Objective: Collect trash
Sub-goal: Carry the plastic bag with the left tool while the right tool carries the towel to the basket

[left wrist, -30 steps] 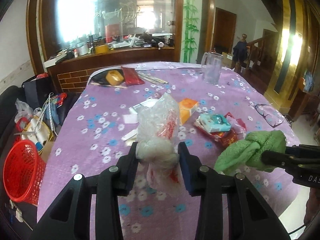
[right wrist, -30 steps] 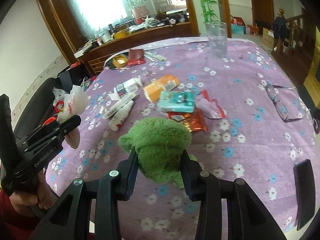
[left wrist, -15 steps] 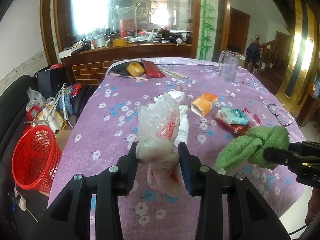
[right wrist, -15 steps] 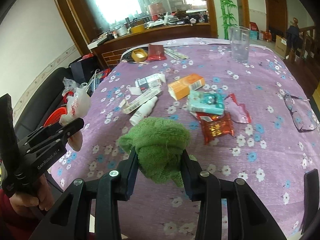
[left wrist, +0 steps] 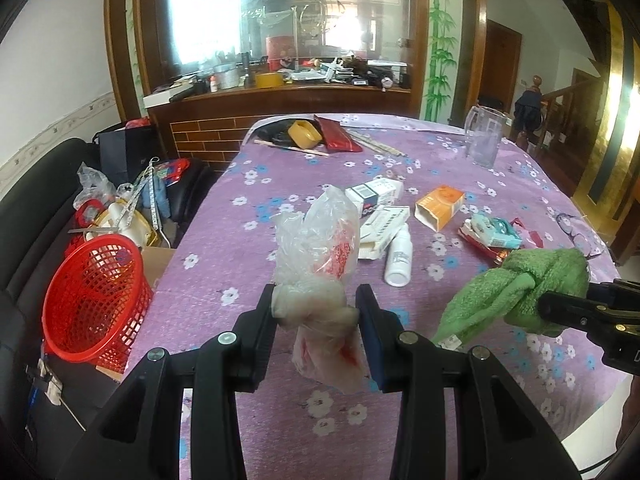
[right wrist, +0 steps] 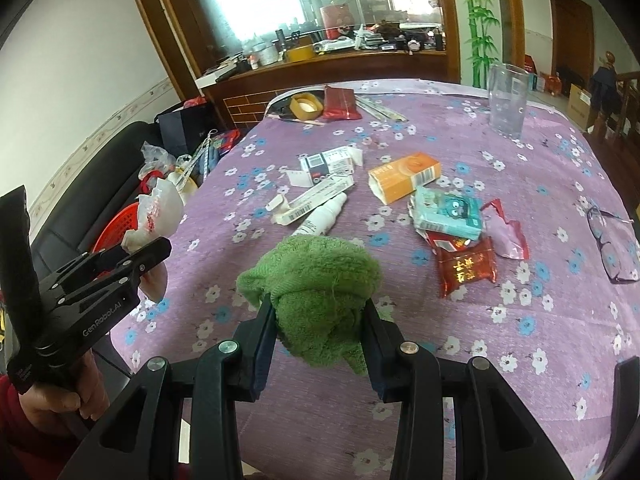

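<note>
Left gripper (left wrist: 316, 312): jaws clamped on a crumpled clear plastic bag with red print (left wrist: 316, 256), held above the near edge of the table.
Right gripper (right wrist: 320, 320): jaws closed on a knotted green terry cloth (right wrist: 316, 280), also lifted off the table.
Table (right wrist: 520, 160): covered by a purple cloth with flowers; an orange carton (right wrist: 404, 176), a white bottle (right wrist: 324, 216) and red snack wrappers (right wrist: 466, 268) lie near its middle.
Red mesh plastic basket (left wrist: 92, 296): on the floor left of the table, tilted.

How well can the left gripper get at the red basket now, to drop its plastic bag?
Probably yes. The red basket stands open-topped off the table's left edge, nothing between it and the left gripper, shut on the plastic bag.
</note>
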`<state>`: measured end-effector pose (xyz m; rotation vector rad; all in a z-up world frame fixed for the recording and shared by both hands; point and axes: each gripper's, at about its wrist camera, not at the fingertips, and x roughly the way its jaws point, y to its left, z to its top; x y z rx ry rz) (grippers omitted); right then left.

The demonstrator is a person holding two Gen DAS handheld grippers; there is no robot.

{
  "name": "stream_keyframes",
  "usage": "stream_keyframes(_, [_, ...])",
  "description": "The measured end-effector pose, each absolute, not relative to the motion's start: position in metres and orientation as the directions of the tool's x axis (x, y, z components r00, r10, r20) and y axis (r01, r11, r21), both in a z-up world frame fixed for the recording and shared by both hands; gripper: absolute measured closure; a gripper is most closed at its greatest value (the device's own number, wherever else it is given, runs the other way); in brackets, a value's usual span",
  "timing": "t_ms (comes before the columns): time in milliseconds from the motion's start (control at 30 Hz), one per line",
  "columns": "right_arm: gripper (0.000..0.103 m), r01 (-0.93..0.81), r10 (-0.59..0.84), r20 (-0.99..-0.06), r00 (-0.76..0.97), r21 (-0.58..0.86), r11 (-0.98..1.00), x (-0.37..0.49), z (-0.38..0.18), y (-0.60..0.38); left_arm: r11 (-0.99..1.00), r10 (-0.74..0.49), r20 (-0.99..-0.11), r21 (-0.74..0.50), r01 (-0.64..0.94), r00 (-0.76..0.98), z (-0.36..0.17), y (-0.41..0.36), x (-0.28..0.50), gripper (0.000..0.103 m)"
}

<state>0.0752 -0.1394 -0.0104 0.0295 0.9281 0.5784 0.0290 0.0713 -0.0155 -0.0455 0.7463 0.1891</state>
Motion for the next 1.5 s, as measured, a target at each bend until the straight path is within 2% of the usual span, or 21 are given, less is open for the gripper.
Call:
stream_keyframes(667, [0.061, -0.533, 0.502, -0.747, 0.436, 0.235, 0.813, 0.069, -0.002, -0.098, 0.961, 0.211, -0.671, 0.011, -0.276, 0.710, -0.015, 0.106, 0.009, 0.065])
stream_keyframes(1500, [0.061, -0.671, 0.551, -0.743, 0.381, 0.188, 0.717, 0.070, 0.014, 0.009, 0.899, 0.315, -0.665, -0.019, -0.438, 0.677, -0.012, 0.199, -0.029, 0.065])
